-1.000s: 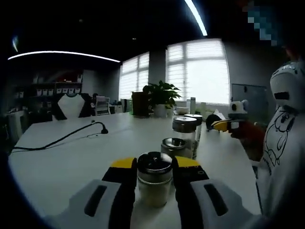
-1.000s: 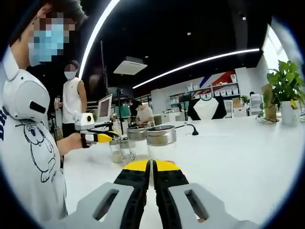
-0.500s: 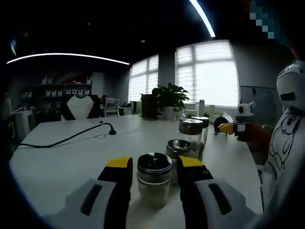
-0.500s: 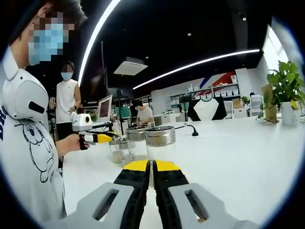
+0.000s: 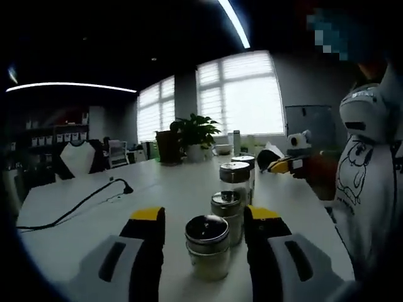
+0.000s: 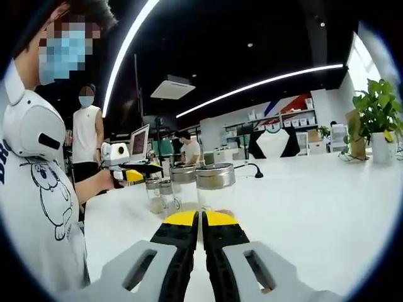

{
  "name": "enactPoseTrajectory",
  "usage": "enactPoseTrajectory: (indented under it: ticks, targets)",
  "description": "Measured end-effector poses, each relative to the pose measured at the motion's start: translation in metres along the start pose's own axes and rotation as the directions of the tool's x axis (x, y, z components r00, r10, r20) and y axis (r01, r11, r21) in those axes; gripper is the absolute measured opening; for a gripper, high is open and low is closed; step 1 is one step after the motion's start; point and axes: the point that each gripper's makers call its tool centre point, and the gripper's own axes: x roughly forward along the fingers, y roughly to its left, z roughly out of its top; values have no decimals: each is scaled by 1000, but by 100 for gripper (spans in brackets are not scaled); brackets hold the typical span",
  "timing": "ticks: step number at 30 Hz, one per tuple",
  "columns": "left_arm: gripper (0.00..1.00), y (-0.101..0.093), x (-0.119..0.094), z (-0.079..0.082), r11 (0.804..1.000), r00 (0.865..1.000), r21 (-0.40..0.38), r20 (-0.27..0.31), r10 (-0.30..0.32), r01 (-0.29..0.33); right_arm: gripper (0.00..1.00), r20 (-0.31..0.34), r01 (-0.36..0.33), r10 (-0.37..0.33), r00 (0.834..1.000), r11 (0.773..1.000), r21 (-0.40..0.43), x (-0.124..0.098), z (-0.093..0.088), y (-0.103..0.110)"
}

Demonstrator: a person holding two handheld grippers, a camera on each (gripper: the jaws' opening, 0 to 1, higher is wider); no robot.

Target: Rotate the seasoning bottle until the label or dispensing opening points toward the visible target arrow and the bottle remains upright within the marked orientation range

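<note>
Seasoning bottle [image 5: 208, 246] sits bottom centre of my left gripper view, upright on the white table [image 5: 94, 220], right between my left gripper [image 5: 204, 220] jaws. The jaws are spread wide, with a clear gap on each side of the jar, so I'm not squeezing anything. Its shiny metal lid faces up at me. Just behind it there's a second small jar [image 5: 227, 211], then a taller jar [image 5: 235, 179] further back, all lined up toward the middle of the frame. A black cable [image 5: 75, 204] snakes across the left side, and a potted plant [image 5: 195, 133] stands by the windows. My other gripper [image 5: 283, 165] pokes in from the right edge, yellow-tipped.

In the right gripper view, my right gripper [image 6: 201, 219] is at bottom centre with the yellow tips pressed together, nothing between them. The tall jar [image 6: 215, 187] stands just beyond the tips, and the smaller jars trail off to its left toward my left gripper [image 6: 129, 173], near the frame's left-middle.
</note>
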Motion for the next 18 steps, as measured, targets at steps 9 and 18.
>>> enactPoseTrajectory:
  ticks: [9,18]
  targets:
    - [41,-5,7,-9,997,997,29,-33,-64,65,0,-13,-1,1,1000,1000,-7,1,0,0]
    - [32,-5,7,-17,998,996,9,-57,-66,67,0,-13,-6,6,1000,1000,-9,4,0,0]
